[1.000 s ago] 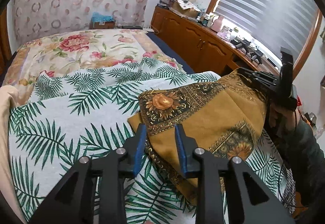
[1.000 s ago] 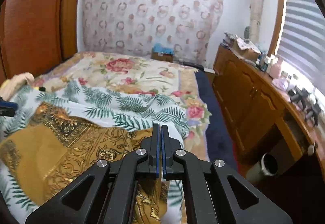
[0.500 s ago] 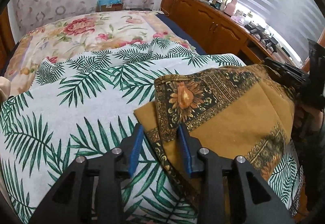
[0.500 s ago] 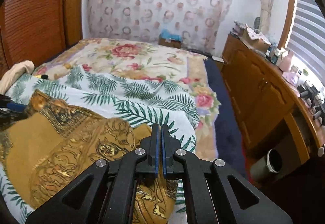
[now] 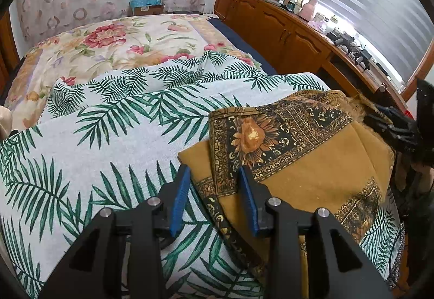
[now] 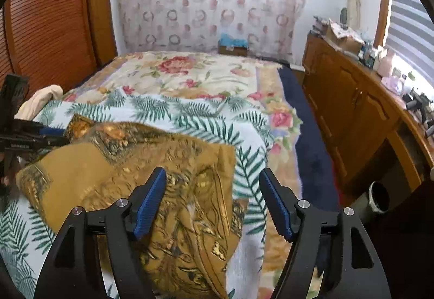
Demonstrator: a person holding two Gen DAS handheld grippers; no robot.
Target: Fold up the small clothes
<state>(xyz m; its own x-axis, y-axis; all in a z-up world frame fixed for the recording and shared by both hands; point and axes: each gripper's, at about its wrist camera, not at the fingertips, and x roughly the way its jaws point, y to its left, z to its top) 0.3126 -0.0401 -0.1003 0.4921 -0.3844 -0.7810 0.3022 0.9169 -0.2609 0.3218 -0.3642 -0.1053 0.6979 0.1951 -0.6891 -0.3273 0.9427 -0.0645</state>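
Your right gripper (image 6: 213,200) has just sprung wide after being pinched shut on the mustard-gold patterned cloth (image 5: 306,163) a moment ago; its blue pads (image 6: 150,197) now stand well apart with the cloth's near fold lying loose between and below them, pressed by neither. Your left gripper (image 5: 214,198) has crept forward and down over the cloth's left corner, and its jaws have been easing apart a little. They sit part-open, straddling the dark bordered edge, with one pad (image 5: 180,197) over the palm-leaf blanket (image 5: 95,141) and the other over the gold fabric, and you are not clamping anything there. The cloth lies folded over on the palm-leaf blanket at the near end of the bed, its sunflower-printed border turned up on top. Beyond it the floral bedspread (image 5: 114,41) runs toward the curtained wall. From the left view, your right gripper (image 5: 393,128) shows at the cloth's far right edge. A wooden cabinet (image 6: 352,109) lines the window side.
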